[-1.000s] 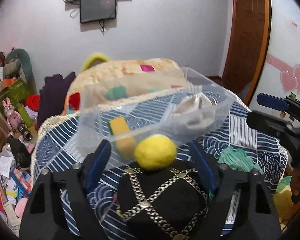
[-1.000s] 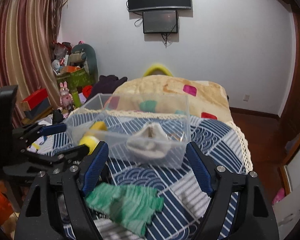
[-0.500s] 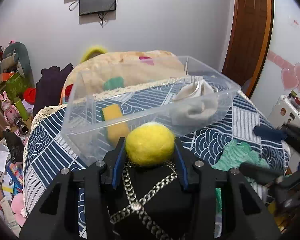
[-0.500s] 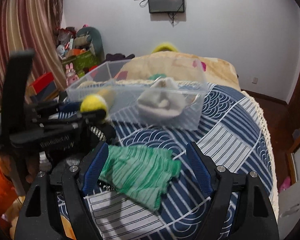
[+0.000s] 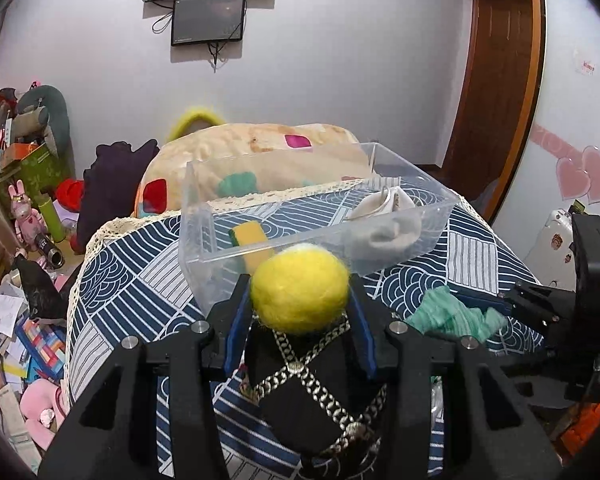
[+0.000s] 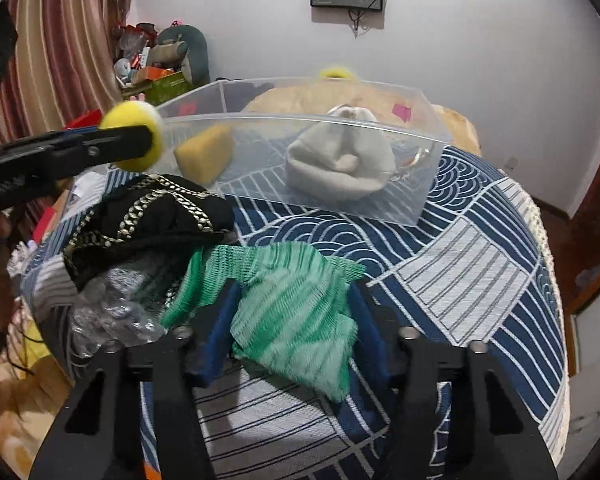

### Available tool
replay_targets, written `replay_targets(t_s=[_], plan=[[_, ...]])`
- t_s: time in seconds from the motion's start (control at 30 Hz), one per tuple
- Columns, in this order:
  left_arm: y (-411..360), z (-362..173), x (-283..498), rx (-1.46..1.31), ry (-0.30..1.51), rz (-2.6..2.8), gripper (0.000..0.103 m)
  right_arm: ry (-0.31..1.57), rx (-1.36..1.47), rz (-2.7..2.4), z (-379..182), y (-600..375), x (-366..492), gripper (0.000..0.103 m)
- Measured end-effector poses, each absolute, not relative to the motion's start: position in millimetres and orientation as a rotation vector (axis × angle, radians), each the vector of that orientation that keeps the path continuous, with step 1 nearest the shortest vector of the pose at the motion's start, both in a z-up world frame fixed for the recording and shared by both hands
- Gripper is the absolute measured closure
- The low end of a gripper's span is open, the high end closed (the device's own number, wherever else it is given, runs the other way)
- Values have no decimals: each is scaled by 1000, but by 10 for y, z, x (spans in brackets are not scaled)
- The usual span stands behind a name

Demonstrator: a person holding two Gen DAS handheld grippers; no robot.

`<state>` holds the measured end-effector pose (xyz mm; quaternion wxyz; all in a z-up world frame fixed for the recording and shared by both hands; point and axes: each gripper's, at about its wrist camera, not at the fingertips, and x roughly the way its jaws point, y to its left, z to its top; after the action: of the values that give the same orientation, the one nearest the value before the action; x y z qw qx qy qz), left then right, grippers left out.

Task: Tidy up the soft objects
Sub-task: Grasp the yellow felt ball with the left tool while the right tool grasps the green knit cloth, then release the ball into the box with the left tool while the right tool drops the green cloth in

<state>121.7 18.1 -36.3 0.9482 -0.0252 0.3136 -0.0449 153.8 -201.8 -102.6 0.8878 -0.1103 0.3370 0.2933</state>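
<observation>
My left gripper [image 5: 300,312] had its jaws pinching the yellow ball [image 5: 300,287] just short of the clear bin [image 5: 436,204], above the black hat [image 5: 316,392]. My right gripper [image 6: 292,320] had its jaws closing around the green cloth [image 6: 288,300] near the bin, though I couldn't tell if they gripped. The fuzzy ball might have slipped out before clearing the bin's near wall, or the cloth could have snagged the hat.

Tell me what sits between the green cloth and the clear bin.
Only bare patterned bedspread lies between the green cloth and the clear bin, seen in the right wrist view.
</observation>
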Motion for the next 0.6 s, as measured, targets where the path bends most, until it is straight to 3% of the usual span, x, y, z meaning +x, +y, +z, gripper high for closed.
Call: replay_targets(t_s=[0.03, 0.13, 0.6], plan=[[186, -364, 1208, -53, 639, -92, 58, 695, -230, 607, -1018, -2034, 1530, 65], [193, -363, 1167, -54, 639, -88, 58, 682, -208, 605, -956, -2112, 1521, 70], [162, -273, 1079, -65, 615, -107, 58, 607, -72, 582, -555, -2407, 1664, 69]])
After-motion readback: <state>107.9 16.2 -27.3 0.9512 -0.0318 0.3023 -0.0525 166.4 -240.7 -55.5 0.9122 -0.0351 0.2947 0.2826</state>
